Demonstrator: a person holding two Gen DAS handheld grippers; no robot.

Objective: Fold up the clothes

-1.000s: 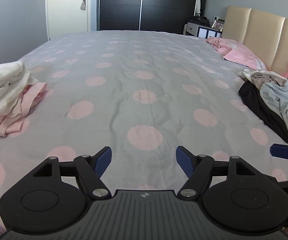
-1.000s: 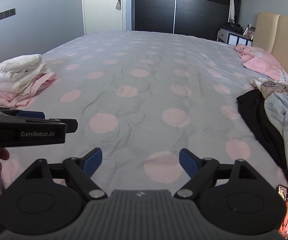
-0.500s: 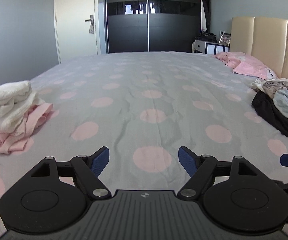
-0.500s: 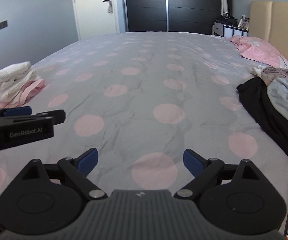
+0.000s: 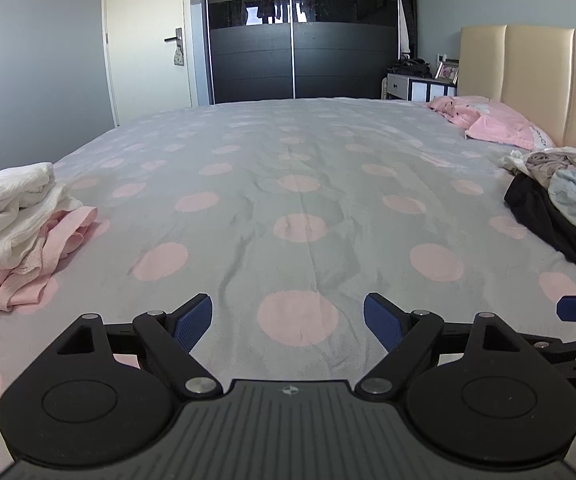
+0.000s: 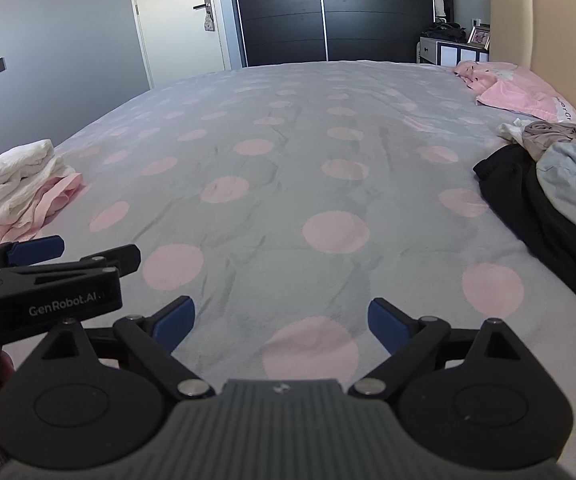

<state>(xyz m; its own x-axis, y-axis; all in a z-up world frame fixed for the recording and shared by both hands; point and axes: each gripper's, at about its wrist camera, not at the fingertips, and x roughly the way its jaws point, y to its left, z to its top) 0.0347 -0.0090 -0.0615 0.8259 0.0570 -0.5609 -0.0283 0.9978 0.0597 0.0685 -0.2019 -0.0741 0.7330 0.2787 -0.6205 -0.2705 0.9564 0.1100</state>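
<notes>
Between garments: both grippers empty over the bed, part of the laundry folded

Left wrist view: the left gripper has nothing between its jaws, which are opening, above the spotted bedspread; a folded stack of white and pink items sits at the left, an unfolded heap at the right, well apart. Right wrist view: the right gripper is spread wide and empty; the folded stack looks done, while the heap is yet to be folded, so I judge the task partway
</notes>
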